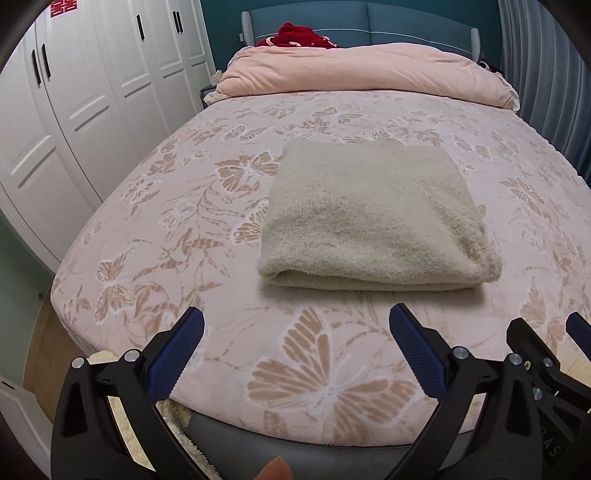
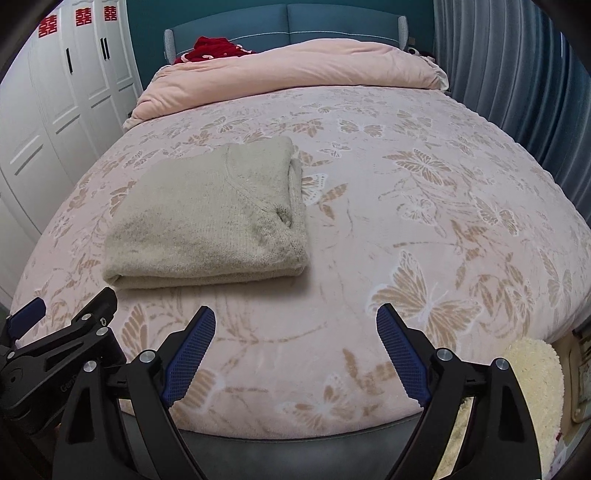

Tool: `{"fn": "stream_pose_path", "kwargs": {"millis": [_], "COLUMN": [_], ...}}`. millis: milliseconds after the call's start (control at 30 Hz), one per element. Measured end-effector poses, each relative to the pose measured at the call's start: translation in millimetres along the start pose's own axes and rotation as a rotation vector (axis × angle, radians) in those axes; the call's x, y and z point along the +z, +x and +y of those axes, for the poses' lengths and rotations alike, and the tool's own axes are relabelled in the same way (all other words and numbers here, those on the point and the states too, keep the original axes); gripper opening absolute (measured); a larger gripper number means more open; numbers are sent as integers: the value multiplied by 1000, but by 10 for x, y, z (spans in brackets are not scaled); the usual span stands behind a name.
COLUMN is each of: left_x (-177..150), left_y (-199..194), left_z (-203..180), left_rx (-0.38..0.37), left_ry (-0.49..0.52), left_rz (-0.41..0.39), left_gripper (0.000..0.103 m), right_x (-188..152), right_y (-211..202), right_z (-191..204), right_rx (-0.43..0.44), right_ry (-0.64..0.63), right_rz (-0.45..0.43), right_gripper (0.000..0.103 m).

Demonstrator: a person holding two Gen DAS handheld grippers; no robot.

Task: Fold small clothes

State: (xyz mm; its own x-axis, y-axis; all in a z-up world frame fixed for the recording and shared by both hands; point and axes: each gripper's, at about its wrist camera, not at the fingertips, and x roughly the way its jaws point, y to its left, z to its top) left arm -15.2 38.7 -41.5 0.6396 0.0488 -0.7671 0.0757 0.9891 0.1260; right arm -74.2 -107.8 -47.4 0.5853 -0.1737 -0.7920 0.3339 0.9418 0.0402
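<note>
A beige knit sweater (image 1: 373,214) lies folded into a thick rectangle on the pink butterfly-print bed (image 1: 207,280). In the right wrist view the sweater (image 2: 210,218) sits left of centre, its neckline seam showing on top. My left gripper (image 1: 297,332) is open and empty, held just short of the sweater's near fold, above the bed's foot. My right gripper (image 2: 295,328) is open and empty, to the right of the sweater's near corner. The right gripper also shows at the right edge of the left wrist view (image 1: 546,354); the left gripper shows at the left edge of the right wrist view (image 2: 62,332).
A pink duvet (image 1: 365,74) is bunched along the head of the bed with a red garment (image 1: 299,35) behind it, against a blue headboard (image 1: 369,18). White wardrobe doors (image 1: 74,110) stand on the left, grey curtains (image 2: 517,74) on the right. A cream fluffy rug (image 2: 535,373) lies by the bed's foot.
</note>
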Motion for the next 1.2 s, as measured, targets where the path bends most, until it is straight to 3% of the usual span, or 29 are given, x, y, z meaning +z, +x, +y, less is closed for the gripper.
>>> {"fn": "stream_pose_path", "kwargs": {"millis": [700,1200], "left_x": [-61,-87], "left_y": [286,445], "left_z": [119,114], "left_rx": [60,58], "left_ry": [-34,-31], "left_rz": [19,31], "left_gripper": [98,98], "right_x": [-14,-30], "right_y": [284,415], "right_z": [237,244], "right_rx": [-52,-69], "right_ry": [-53,-41], "right_rz": [35,56], "right_gripper": [87,87]}}
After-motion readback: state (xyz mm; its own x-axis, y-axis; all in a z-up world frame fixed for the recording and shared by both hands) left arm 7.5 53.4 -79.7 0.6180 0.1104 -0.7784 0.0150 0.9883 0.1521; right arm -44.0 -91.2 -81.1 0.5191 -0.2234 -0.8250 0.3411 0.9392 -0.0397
